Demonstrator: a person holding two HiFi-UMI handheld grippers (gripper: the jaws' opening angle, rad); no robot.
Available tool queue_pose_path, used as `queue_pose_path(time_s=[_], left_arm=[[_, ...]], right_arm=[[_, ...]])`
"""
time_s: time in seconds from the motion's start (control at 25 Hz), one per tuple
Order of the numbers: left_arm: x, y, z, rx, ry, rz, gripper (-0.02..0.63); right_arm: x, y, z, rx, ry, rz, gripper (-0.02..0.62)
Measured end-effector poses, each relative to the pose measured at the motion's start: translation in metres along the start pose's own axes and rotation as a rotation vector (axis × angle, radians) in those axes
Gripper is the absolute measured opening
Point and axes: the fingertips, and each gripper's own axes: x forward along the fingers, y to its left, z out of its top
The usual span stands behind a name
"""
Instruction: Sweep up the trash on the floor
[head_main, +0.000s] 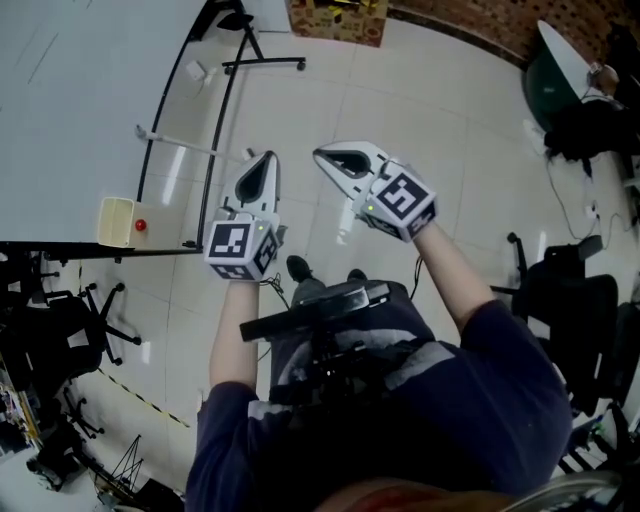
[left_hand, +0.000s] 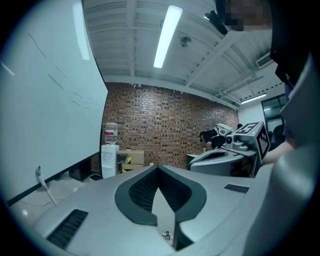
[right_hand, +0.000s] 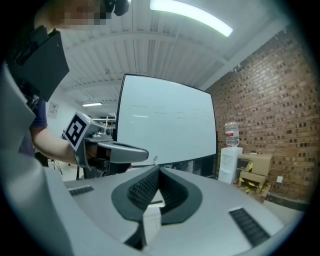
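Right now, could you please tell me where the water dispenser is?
In the left gripper view the water dispenser stands at left against the brick wall, between the whiteboard and cardboard boxes.

Bright ceiling strip lights (left_hand: 167, 35); fisheye vignetting darkens both gripper views' corners.

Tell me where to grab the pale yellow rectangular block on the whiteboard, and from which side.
Pinch the pale yellow rectangular block across its two long edges, its narrower span, coming straight at the face of the whiteboard. It seems to lie flat against the board, so only its edges can be gripped. A small red round piece sits close beside one long edge; steer clear of it.
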Motion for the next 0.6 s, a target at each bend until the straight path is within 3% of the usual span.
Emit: queue_pose_path(time_s=[0.16, 0.4, 0.6], left_arm=[[-0.017, -0.028, -0.007, 0.009, 0.009, 0.030, 0.002], [-0.055, -0.034, -0.013, -0.007, 0.015, 0.073, 0.002], [-0.077, -0.030, -0.022, -0.038, 0.015, 0.073, 0.002]], right_arm=[[-0.028, 0.007, -0.014, -0.013, 0.011, 0.002, 0.012], [-0.039, 0.043, -0.012, -0.006, 0.019, 0.040, 0.012], [-0.037, 0.060, -0.023, -0.009, 0.046, 0.022, 0.011]])
